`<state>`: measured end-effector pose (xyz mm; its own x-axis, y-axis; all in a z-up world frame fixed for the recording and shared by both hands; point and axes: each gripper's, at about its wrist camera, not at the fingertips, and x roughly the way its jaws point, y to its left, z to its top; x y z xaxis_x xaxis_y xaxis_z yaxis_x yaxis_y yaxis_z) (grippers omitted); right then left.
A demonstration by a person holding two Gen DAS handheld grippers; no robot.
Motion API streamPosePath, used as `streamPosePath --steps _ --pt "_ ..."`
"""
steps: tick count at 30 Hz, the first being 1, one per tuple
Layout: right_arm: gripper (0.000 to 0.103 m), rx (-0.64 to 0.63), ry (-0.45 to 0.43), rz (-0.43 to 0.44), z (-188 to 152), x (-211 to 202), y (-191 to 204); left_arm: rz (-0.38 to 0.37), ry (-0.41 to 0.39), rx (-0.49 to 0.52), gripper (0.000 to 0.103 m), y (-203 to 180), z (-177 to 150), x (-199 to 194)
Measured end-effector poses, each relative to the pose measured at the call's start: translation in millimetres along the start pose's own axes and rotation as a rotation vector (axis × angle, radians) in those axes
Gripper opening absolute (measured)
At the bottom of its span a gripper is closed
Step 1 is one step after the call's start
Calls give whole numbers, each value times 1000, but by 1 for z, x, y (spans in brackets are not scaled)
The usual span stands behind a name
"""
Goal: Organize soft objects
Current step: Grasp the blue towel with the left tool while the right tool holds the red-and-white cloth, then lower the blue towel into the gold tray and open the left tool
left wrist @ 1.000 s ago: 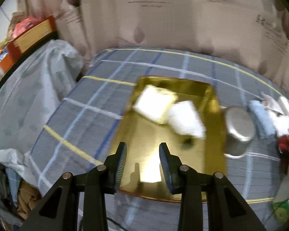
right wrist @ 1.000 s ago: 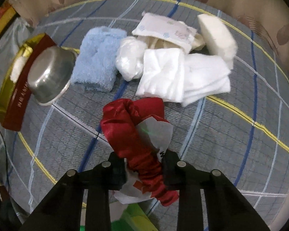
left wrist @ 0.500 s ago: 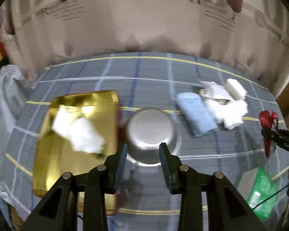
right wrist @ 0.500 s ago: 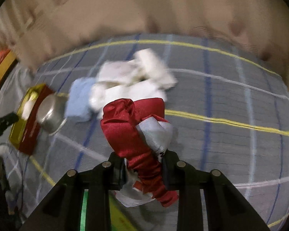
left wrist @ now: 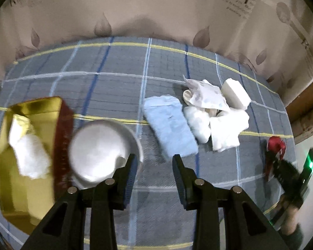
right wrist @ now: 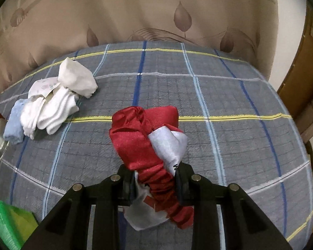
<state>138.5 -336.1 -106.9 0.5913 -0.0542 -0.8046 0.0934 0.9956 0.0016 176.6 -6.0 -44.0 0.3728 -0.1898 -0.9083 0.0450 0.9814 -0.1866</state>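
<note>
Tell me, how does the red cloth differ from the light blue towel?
The red cloth is shiny, bunched and clamped in the right gripper, lifted off the checked cover; the light blue towel is fluffy, folded flat and lies free on the cover beside the white socks. The red one has a white patch; the blue is plain. Both are soft fabric.

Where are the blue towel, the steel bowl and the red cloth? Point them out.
blue towel (left wrist: 170, 128): left wrist view, middle of its top face.
steel bowl (left wrist: 98, 145): left wrist view, inside of its basin.
red cloth (right wrist: 135, 141): right wrist view, its bunched upper fold.
</note>
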Motion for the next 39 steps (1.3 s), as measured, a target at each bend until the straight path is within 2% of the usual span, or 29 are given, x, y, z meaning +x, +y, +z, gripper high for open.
streamPosePath --steps 4,10,15,16,17,19,24,27,29,30,32,39 --pt "30 11 -5 19 -2 11 6 -31 53 -35 35 -9 15 24" --pt "32 -11 -36 4 -6 10 11 4 85 -34 35 -20 27 51" --pt "36 -6 -36 20 -6 8 12 -6 108 -72 35 -21 34 72" --pt "37 -8 -36 20 -6 8 12 0 111 -74 37 -22 36 77" --pt "37 -11 -35 21 -5 10 12 10 113 -70 46 -24 37 80" --pt "38 -14 -33 22 -5 10 13 21 109 -65 54 -27 38 85" --pt "40 -7 -33 36 -5 10 12 84 108 -33 57 -33 38 97" --pt "42 -7 -32 42 -5 11 13 81 99 -30 57 -32 36 97" --pt "42 -10 -31 42 -5 11 13 76 95 -39 53 -30 36 97" --pt "42 -11 -31 41 -5 11 14 86 97 -40 43 -29 35 96" --pt "42 -11 -31 41 -4 12 13 94 97 -33 37 -29 36 95" --pt "42 -13 -30 37 -4 12 14 74 81 -16 30 -29 29 78"
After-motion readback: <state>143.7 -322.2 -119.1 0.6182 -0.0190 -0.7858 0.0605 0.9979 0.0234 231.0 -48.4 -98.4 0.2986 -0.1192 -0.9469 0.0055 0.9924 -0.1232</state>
